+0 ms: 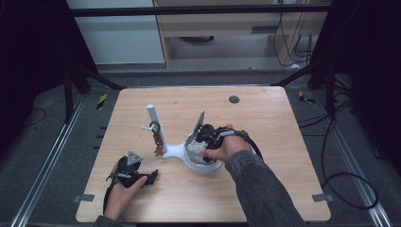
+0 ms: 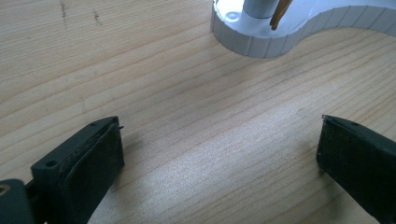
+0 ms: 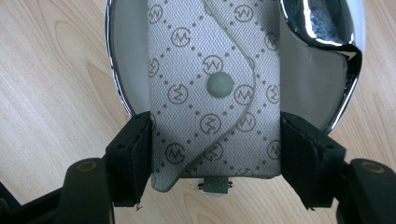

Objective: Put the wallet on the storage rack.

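Held between the pressed-in jaws of the right gripper (image 3: 215,158), a patterned grey key pouch (image 3: 212,93) is being gripped over the chrome-rimmed dish (image 3: 116,88) of a white stand (image 1: 177,151); the left gripper (image 2: 219,154) is being kept spread above bare table (image 2: 140,70).

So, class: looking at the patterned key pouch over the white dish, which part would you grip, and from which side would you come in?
Grip the patterned key pouch across its two long straight edges near the lower end, as the right gripper does now: those edges are parallel, so the pads sit flat. Come in from the end with the metal clip, outside the white dish, clear of its chrome rim and the snap button.
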A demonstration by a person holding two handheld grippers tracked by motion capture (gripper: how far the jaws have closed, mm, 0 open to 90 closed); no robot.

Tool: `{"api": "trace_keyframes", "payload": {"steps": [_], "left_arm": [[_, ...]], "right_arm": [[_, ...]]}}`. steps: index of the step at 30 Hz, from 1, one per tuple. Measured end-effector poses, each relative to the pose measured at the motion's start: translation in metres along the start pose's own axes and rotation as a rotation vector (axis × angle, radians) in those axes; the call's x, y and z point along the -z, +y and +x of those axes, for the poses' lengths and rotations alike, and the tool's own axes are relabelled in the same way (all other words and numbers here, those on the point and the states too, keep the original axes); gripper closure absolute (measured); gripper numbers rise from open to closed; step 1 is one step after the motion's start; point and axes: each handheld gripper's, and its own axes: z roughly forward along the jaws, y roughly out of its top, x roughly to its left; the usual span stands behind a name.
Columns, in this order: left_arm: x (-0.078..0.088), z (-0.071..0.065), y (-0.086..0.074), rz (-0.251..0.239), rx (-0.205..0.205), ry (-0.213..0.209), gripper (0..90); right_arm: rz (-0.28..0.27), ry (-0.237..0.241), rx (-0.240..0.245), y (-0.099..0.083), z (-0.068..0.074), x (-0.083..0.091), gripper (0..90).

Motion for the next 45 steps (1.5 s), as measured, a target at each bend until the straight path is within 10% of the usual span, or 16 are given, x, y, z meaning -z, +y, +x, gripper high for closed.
{"api": "trace_keyframes", "payload": {"steps": [14, 45], "left_arm": [[0.0, 0.0, 0.0, 0.001, -0.002, 0.001, 0.0], [0.0, 0.0, 0.0, 0.003, -0.004, -0.003, 0.0]], "right_arm": [[0.005, 0.015, 0.002, 0.004, 0.003, -0.008, 29.7], [-0.196, 0.043, -0.066, -0.021, 0.007, 0.029, 28.6]]}}
